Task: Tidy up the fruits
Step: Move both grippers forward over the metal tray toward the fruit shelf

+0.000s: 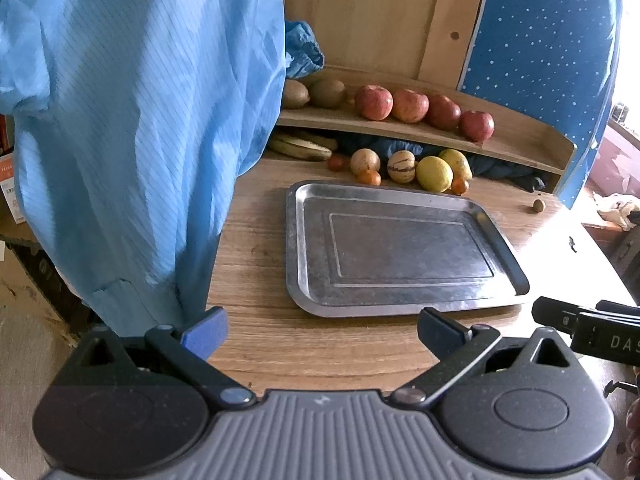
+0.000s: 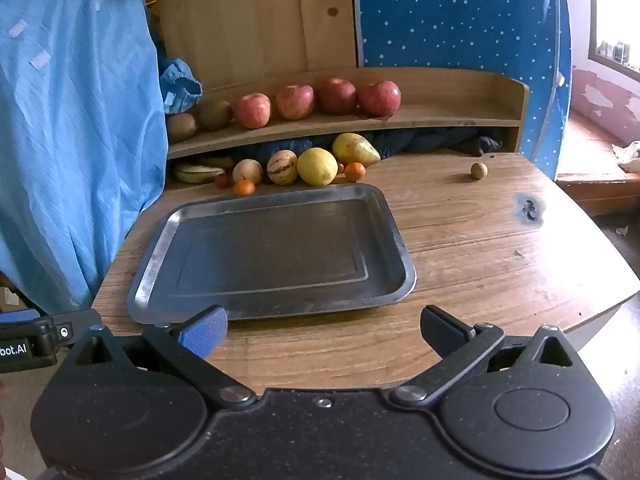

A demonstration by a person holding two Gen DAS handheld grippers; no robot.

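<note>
Hovering low over the near edge of a wooden tabletop (image 2: 460, 240), left tongs (image 1: 322, 330) and right tongs (image 2: 324, 330), both spread wide and holding nothing. Straight ahead of both, lying flat and bare, a steel tray (image 1: 384, 248) (image 2: 276, 248). Beyond its far rim, clustered against the base of a curved wooden shelf (image 2: 440, 120): a lemon (image 2: 317, 166), a yellow pear (image 2: 354, 149) behind it, two striped pale melons (image 2: 282, 166), several small oranges (image 2: 354, 171), and bananas (image 2: 198, 173) tucked under the shelf to the left. Up on the shelf, lined in a row, four red apples (image 2: 316, 98), with two kiwis (image 2: 200, 120) at their left. Ahead and to the right of the right tongs, well apart from the rest, one small brown round fruit (image 2: 479, 170). Filling the left side of both views, a light-blue garment (image 1: 132, 120).
</note>
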